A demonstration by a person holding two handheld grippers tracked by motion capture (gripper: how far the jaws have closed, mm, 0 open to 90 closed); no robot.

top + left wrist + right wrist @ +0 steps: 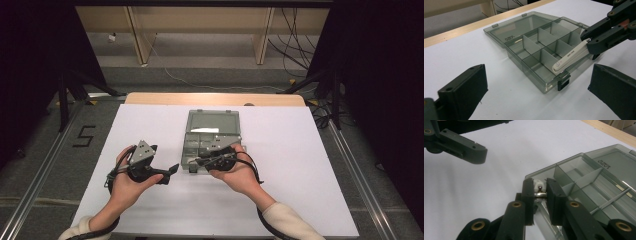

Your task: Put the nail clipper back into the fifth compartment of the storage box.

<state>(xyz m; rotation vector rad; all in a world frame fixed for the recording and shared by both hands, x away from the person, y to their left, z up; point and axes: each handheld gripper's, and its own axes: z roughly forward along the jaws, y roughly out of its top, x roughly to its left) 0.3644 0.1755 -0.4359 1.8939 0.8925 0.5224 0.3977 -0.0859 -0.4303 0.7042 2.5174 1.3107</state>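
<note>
A smoky clear compartment box [212,131] lies open mid-table, its lid folded flat away from me; the compartments I can see hold nothing. My right gripper [200,161] is shut on a flat white tool [570,56], whose tip hangs over the front right compartment of the box [531,45]. In the right gripper view the jaws [540,183] pinch the white tool [537,183] and a small metal part of it at the box's [586,177] near corner. My left gripper [169,174] stands open just left of the box, nothing between its fingers [464,87].
A white sheet [150,125] covers the table, with a wooden edge [215,98] at the far side. Stand legs [70,90] and cables [295,50] are on the floor beyond. Bare sheet lies left and right of the box.
</note>
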